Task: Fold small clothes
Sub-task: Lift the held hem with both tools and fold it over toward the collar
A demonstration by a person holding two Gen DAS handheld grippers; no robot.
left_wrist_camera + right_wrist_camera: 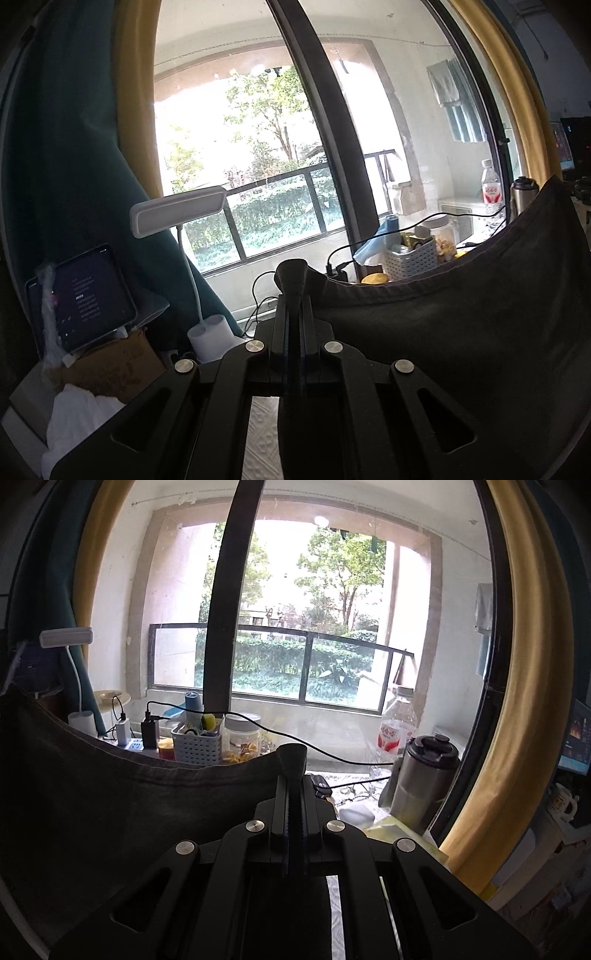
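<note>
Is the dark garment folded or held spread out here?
Spread: the dark garment hangs stretched between the shut left gripper and right gripper, its top edge sagging between them.

Home rm: balcony [306, 664], drying laundry [448, 85].

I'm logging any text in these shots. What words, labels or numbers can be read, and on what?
Nothing reads clearly.
Water bottle, red label: white characters, too blurred to read.
Tablet, dark screen: lines of small text, too small to read.
Monitor at the right edge: picture only, no readable text.
</note>
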